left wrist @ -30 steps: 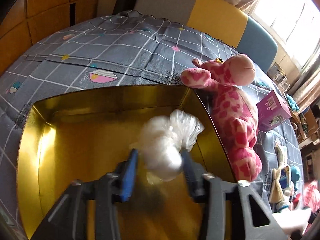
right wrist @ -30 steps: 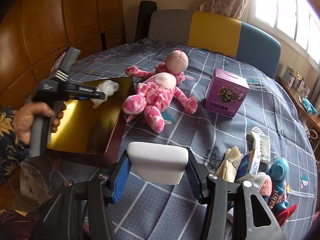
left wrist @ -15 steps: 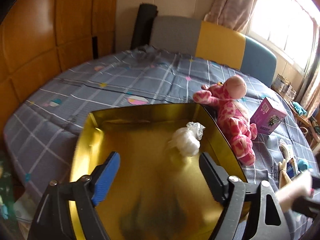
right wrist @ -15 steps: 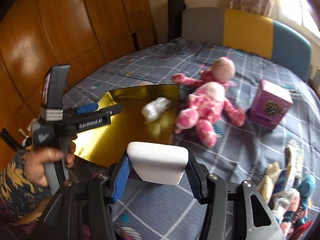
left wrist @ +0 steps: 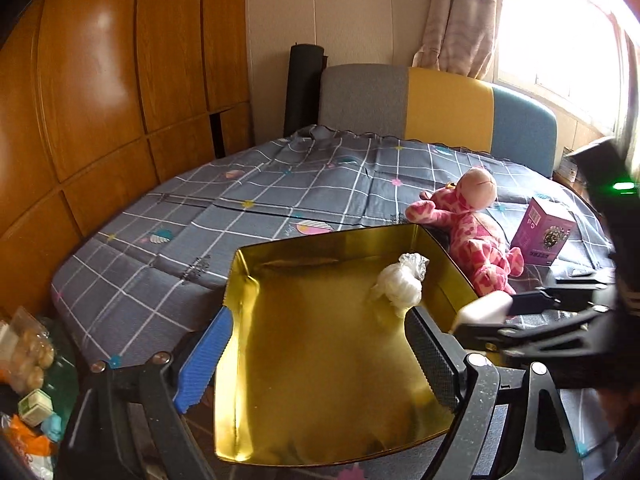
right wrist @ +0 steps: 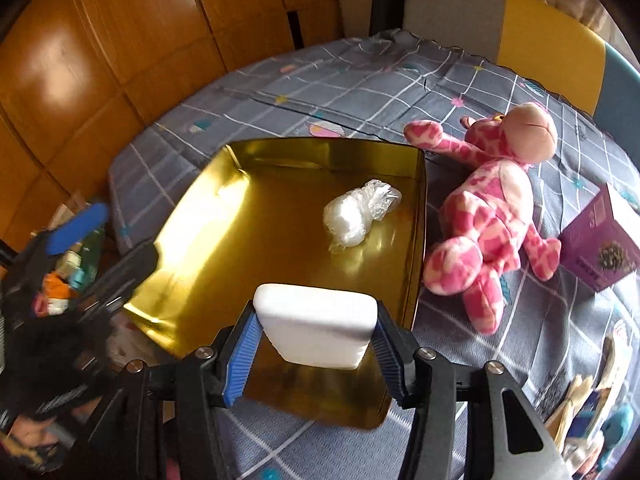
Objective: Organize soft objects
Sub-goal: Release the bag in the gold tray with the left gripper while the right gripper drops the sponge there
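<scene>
Gold tray (left wrist: 256, 320) (right wrist: 192, 248): shallow, shiny, set at near edge of table under grey checked cloth (left wrist: 280, 184) (right wrist: 360, 80).

White bagged wad (left wrist: 398, 286) (right wrist: 358, 216): lying on tray floor toward far right corner, close to right wall, plastic neck twisted toward far side.

Left gripper (left wrist: 316, 356): wide open, nothing held; blue pad (left wrist: 204, 360) at left, black textured pad (left wrist: 430, 360) at right, both above near half of tray. Seen blurred at left edge of right wrist view (right wrist: 92, 248).

Right gripper (right wrist: 314, 354): closed on white foam block (right wrist: 316, 330) (left wrist: 482, 310), blue pads (right wrist: 242, 356) pressed against both short sides; block held over near right part of tray, apart from floor as far as can be told. In left wrist view, same block pokes in from right at tray's right rim.

Pink spotted plush (left wrist: 476, 232) (right wrist: 492, 208): lying on cloth just right of tray, head toward far side, one arm near tray's far right corner.

Purple carton (left wrist: 544, 232) (right wrist: 600, 248): on cloth right of plush, near but apart.

Small mixed items (right wrist: 592, 412): heaped at near right of table, too blurred to identify.

Tricolour seat back (left wrist: 436, 104), grey, yellow, blue: beyond far edge of table. Wood panelling (left wrist: 100, 80) at left; curtain (left wrist: 460, 16) at far right by window.
</scene>
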A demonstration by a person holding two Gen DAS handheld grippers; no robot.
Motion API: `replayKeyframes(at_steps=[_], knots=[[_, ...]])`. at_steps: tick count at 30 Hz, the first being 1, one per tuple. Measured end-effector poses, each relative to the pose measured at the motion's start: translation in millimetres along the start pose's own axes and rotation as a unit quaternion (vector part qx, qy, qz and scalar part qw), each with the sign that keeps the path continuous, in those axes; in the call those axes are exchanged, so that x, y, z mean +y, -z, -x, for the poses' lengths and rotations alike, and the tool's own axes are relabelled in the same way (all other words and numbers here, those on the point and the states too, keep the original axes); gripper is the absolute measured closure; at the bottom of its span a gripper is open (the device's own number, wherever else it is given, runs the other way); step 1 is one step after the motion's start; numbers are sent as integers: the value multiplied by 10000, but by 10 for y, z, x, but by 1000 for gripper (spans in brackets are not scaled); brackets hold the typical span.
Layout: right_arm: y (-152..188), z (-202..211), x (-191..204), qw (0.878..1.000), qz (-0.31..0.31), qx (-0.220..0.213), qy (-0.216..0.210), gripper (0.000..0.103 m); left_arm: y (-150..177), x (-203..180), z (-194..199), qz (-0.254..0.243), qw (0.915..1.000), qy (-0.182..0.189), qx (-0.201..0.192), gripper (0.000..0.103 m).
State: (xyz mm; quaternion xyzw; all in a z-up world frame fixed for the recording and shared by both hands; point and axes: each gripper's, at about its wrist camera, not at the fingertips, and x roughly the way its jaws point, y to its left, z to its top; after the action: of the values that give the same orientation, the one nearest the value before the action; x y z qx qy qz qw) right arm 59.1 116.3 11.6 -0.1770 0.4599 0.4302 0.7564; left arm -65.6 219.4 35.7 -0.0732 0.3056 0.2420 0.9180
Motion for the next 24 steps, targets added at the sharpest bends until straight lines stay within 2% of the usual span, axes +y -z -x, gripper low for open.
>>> replayKeyframes(at_steps=[4,6,11,16,24], knots=[[-120,-214,31,9994,118,137,294,43,6,2,32,-39,10000,-30,-24,14],[-173,-285,11,9993,68,112,346,35,10,-4,43,-64,10000,-38,-32,14],[-231,-302,-35,9992,-103,-201,325,23,37,-19,32,-78,10000,-15,24,13],[-221,-181,-62,9979,-221,-526,319,22,58,-47,42,-90,10000,5,39,13],[25,118,-162,9935,-336,-868,653,22,73,-156,63,-204,9997,108,38,13]])
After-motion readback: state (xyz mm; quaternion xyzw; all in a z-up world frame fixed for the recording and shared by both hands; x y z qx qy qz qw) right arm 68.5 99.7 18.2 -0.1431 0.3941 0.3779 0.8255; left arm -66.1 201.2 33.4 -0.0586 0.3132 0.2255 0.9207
